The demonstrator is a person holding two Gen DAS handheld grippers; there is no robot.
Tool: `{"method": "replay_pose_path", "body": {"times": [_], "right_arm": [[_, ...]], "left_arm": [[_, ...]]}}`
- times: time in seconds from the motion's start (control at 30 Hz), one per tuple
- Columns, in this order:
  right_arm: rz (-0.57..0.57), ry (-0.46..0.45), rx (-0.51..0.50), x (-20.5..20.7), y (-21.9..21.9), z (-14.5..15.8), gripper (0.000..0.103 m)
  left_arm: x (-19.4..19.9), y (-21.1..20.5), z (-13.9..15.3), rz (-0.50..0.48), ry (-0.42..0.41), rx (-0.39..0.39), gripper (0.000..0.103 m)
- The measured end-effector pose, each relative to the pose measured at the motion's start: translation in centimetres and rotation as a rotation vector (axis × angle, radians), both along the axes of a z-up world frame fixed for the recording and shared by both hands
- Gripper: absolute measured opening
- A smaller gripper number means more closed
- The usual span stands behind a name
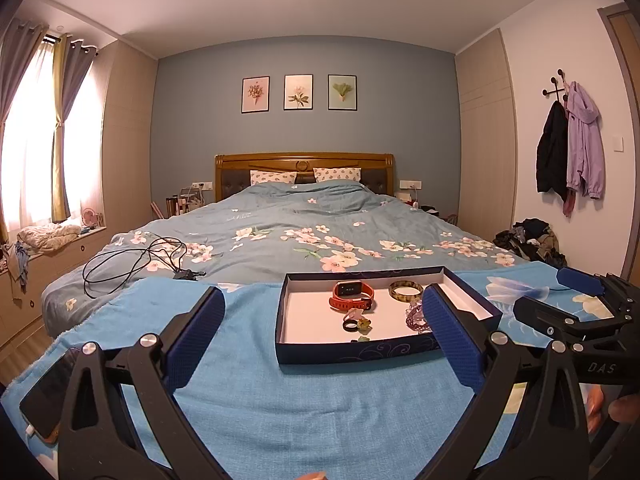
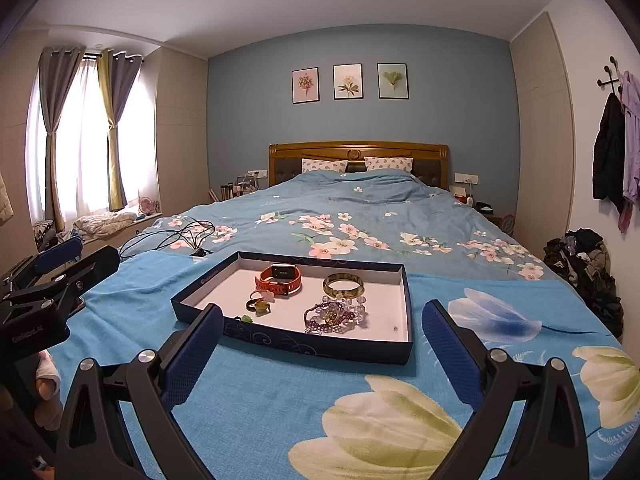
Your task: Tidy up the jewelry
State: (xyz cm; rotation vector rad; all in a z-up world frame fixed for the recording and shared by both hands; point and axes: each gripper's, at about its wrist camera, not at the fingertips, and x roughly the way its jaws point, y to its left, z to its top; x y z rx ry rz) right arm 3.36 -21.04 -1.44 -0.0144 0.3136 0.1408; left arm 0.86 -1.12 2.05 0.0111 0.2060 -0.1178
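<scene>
A shallow dark blue box [image 1: 352, 352] [image 2: 320, 345] with a white floor lies on a blue towel at the foot of the bed. In it sit an orange-red watch [image 1: 352, 295] [image 2: 279, 279], a greenish bangle [image 1: 405, 291] [image 2: 343, 285], a purple bead bracelet [image 1: 416, 317] [image 2: 336, 315], a dark ring [image 1: 349, 325] [image 2: 253, 304] and small green pieces [image 1: 364, 324] [image 2: 262, 307]. My left gripper [image 1: 324, 328] hovers open in front of the box with nothing between its fingers. My right gripper [image 2: 322, 338] is open too, just short of the box's near wall.
The blue towel [image 1: 300, 408] [image 2: 280, 392] covers the floral bedspread [image 1: 320, 224]. A black cable [image 1: 132, 260] [image 2: 176, 236] lies coiled at the left. A phone [image 1: 48, 396] rests at the towel's left edge. Clothes are piled on the floor at the right [image 1: 532, 240].
</scene>
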Motion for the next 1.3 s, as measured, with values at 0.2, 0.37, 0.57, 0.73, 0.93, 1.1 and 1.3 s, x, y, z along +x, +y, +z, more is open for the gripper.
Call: {"method": "replay_pose_path", "body": {"times": [0.2,0.37,0.57,0.73,0.93,1.1,1.3], "right_arm": [[-0.001,0.003,0.002,0.05,-0.03,-0.04,0.096],[0.001,0.003,0.003,0.09,-0.02,-0.02,0.096],[0.001,0.003,0.003,0.13,0.0,-0.03,0.096],[0.001,0.005,0.003,0.14,0.01,-0.05,0.096],[0.002,0.004,0.006,0.11,-0.03,-0.06,0.096],[0.001,0.005,0.005,0.12,-0.02,-0.08,0.096],[0.001,0.005,0.006,0.12,-0.05,-0.06,0.096]], "left_arm": [[0.09,0.01,-0.08,0.001,0.001,0.0,0.097],[0.01,-0.02,-0.06,0.0,0.0,0.001,0.097],[0.01,-0.02,-0.06,0.0,0.0,0.001,0.097],[-0.08,-0.08,-0.08,0.002,-0.003,0.003,0.097],[-0.09,-0.1,-0.11,0.002,-0.003,0.003,0.097],[-0.14,-0.08,-0.19,0.002,-0.002,0.002,0.097],[-0.13,-0.05,-0.27,0.003,-0.002,0.002,0.097]]}}
